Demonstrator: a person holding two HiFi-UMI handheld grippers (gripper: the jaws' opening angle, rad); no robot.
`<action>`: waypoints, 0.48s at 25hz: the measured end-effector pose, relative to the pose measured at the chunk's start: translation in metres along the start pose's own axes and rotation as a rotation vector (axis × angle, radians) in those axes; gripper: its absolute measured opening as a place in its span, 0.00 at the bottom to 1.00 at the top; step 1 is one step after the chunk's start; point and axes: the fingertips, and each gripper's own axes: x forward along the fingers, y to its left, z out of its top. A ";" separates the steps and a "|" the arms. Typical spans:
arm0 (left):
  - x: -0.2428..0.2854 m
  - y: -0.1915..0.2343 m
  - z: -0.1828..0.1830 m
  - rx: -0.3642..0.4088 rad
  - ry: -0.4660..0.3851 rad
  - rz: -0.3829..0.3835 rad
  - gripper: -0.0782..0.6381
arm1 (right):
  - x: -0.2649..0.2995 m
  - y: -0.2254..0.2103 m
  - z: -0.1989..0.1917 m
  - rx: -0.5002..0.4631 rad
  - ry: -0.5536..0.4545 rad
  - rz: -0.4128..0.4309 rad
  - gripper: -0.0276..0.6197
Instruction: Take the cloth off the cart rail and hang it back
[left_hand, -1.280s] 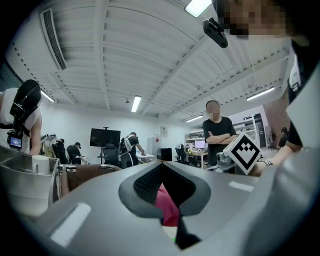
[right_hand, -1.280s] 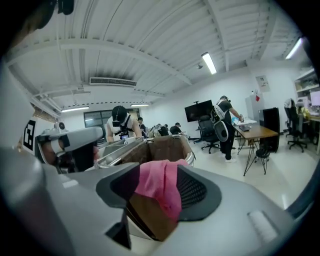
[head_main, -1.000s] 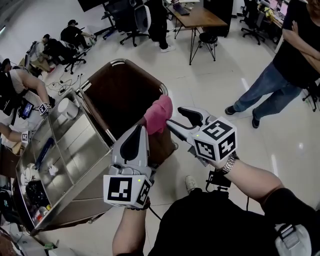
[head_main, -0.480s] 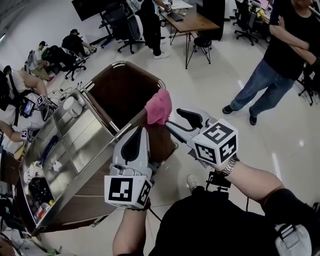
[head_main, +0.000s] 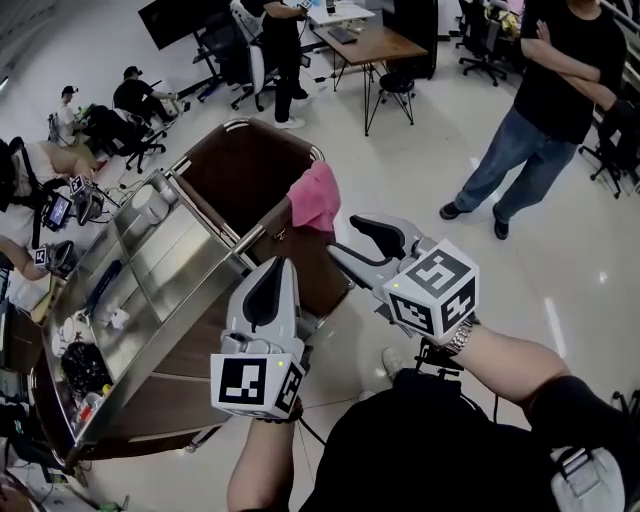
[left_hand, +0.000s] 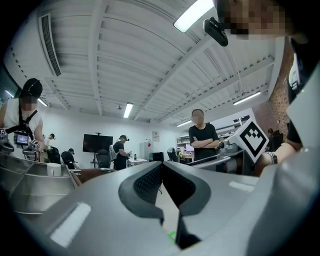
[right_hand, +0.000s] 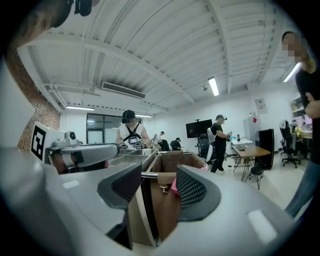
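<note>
The pink cloth (head_main: 315, 197) hangs over the steel rail (head_main: 262, 233) at the near edge of the cart's brown bag (head_main: 240, 170). My right gripper (head_main: 347, 237) hovers a short way in front of and below the cloth, jaws open, with nothing between them. In the right gripper view the right gripper (right_hand: 157, 175) frames the rail (right_hand: 150, 175) and the bag, and a sliver of the cloth (right_hand: 174, 186) shows beside the right pad. My left gripper (head_main: 272, 268) is held beside the cart's side, shut and empty; in the left gripper view the left gripper (left_hand: 162, 164) has its pads touching.
The steel cart (head_main: 150, 290) has trays with a white cup (head_main: 143, 203) and small items. A person (head_main: 545, 100) stands on the floor to the right. A wooden desk (head_main: 365, 40) and office chairs lie beyond, and people sit at the far left.
The right gripper has drawn back from the cloth, so the gap between them is wider. Its jaws look slightly narrower. The cloth stays on the rail.
</note>
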 end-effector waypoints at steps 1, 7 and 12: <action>-0.004 -0.003 0.003 0.001 -0.003 0.001 0.12 | -0.004 0.005 0.004 -0.008 -0.006 0.002 0.36; -0.016 -0.018 0.014 0.004 -0.011 0.021 0.12 | -0.026 0.022 0.026 -0.051 -0.043 0.021 0.36; -0.017 -0.037 0.020 0.014 -0.013 0.060 0.12 | -0.046 0.026 0.040 -0.077 -0.074 0.062 0.35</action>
